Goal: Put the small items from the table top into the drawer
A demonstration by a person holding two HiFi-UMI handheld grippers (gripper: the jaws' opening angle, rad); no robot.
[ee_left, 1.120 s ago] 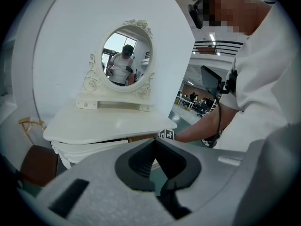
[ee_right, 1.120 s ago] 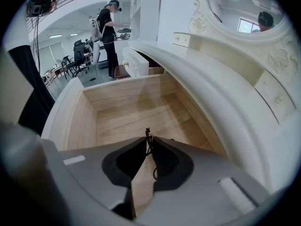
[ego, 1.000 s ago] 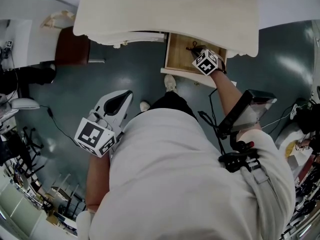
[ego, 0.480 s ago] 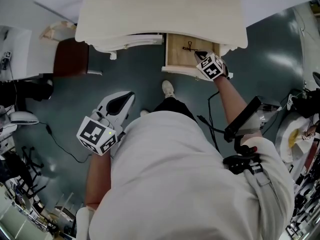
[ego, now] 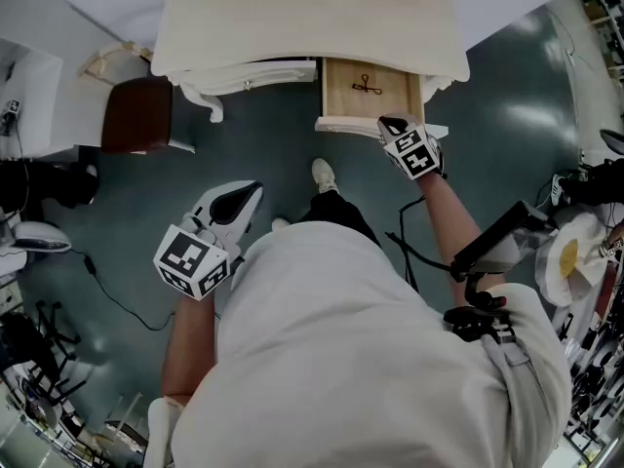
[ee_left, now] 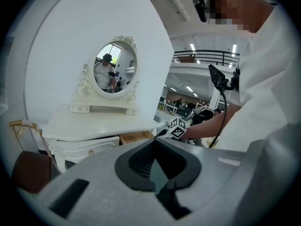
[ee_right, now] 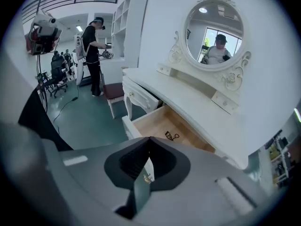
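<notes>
The white dressing table [ego: 312, 18] stands ahead with its right-hand drawer [ego: 341, 91] pulled out. On the drawer's wooden floor lies a small black looped tool [ego: 367, 86], which also shows in the right gripper view as a small black tool [ee_right: 171, 136]. My right gripper [ego: 393, 125] is at the drawer's front edge, outside it, with its jaws shut and nothing between them. My left gripper [ego: 237, 198] hangs low over the floor at the left, shut and holding nothing. The table top [ee_right: 188, 100] looks bare of small items.
A brown stool [ego: 136, 115] stands left of the table. The left drawer [ee_right: 141, 98] sits slightly pulled out. An oval mirror [ee_right: 214, 27] rises behind the table top. My shoe [ego: 327, 174] is on the green floor, with a cable [ego: 107, 291] at the left. A person [ee_right: 94, 51] stands far off.
My right gripper has drawn back out of the drawer to its front edge, leaving the black tool on the drawer floor. The left gripper has hardly moved.
</notes>
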